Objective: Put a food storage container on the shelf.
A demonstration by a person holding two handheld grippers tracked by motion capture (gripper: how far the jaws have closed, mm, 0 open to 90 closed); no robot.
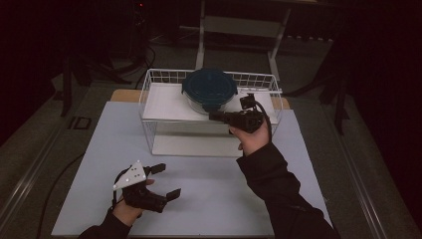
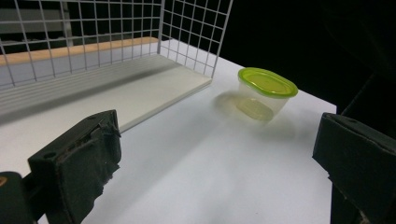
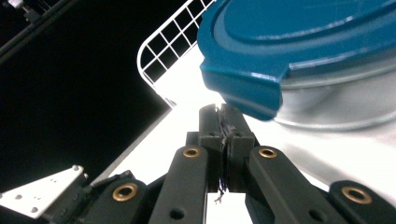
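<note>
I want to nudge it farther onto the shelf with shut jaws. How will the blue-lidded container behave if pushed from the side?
The blue-lidded container looks like thick clear glass, so it is probably heavy for its size and should slide rather than tip, being wide and low. The right gripper, jaws shut, sits just under a lid tab; pushing there might lift the lid. The wire shelf looks smooth, so sliding seems likely.

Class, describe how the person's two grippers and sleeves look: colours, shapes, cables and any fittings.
Both grippers are black. The left gripper carries a light grey three-cornered plate with small holes and has blocky, worn black pads. The right gripper has flat linkage bars with brass-coloured rivets in its own view, and a black cable loops over it. The person wears dark sleeves.
</note>
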